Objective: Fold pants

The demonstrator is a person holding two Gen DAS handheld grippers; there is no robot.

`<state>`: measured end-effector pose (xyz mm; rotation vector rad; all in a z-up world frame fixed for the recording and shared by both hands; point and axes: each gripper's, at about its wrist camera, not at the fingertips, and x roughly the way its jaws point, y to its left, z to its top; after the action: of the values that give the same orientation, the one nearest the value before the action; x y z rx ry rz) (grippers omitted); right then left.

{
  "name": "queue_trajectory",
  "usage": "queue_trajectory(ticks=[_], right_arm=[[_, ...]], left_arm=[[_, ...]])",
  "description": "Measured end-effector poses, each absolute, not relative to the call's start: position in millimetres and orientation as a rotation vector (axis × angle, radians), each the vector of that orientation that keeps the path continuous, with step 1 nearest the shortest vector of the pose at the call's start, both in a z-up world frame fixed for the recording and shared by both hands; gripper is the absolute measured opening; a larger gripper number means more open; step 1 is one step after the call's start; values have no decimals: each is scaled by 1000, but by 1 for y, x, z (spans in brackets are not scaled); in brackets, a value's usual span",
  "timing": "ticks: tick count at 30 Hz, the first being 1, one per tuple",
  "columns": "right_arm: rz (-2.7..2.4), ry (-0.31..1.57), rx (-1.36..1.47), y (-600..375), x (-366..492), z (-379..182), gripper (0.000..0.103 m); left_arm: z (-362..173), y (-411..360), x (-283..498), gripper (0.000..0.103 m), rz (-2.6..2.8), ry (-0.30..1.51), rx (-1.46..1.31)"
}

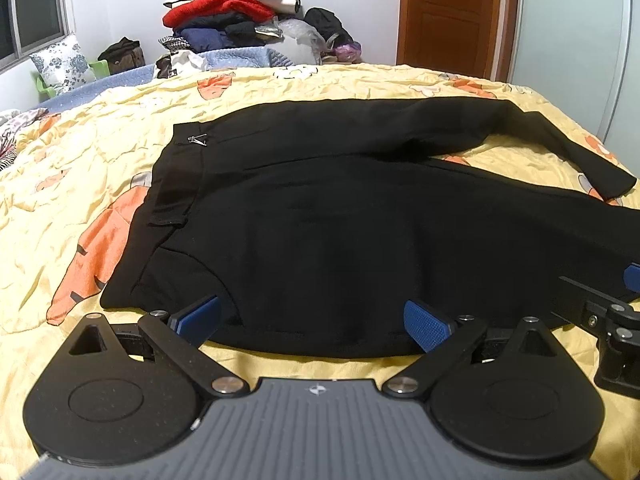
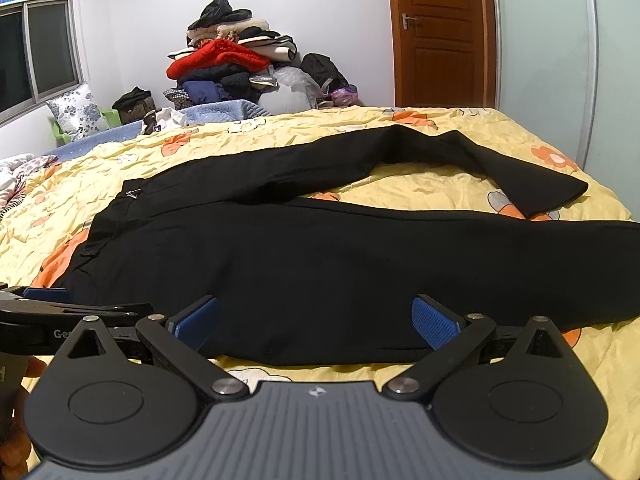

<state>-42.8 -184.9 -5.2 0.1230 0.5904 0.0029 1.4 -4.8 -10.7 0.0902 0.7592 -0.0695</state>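
Note:
Black pants (image 1: 340,220) lie spread flat on a yellow flowered bedspread (image 1: 80,168), waistband to the left, both legs running right. The far leg bends back near its cuff (image 2: 552,192). My left gripper (image 1: 312,324) is open, its blue pads over the near edge of the pants by the waist. My right gripper (image 2: 316,324) is open over the near edge of the near leg (image 2: 320,272). The right gripper shows at the right edge of the left wrist view (image 1: 616,312); part of the left one shows at the left of the right wrist view (image 2: 52,300).
A tall pile of clothes (image 1: 236,12) stands beyond the far side of the bed. A flowered pillow (image 1: 62,64) and a window are at far left. A wooden door (image 1: 448,16) and a pale wardrobe (image 1: 576,40) are at far right.

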Motion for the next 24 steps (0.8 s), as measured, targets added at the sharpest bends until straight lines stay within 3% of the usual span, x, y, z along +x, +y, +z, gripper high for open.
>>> queue_trajectory(ticks=[24], right_arm=[[16, 607, 118, -182, -41, -9, 103]], left_arm=[[-17, -5, 5, 100, -73, 789, 111]])
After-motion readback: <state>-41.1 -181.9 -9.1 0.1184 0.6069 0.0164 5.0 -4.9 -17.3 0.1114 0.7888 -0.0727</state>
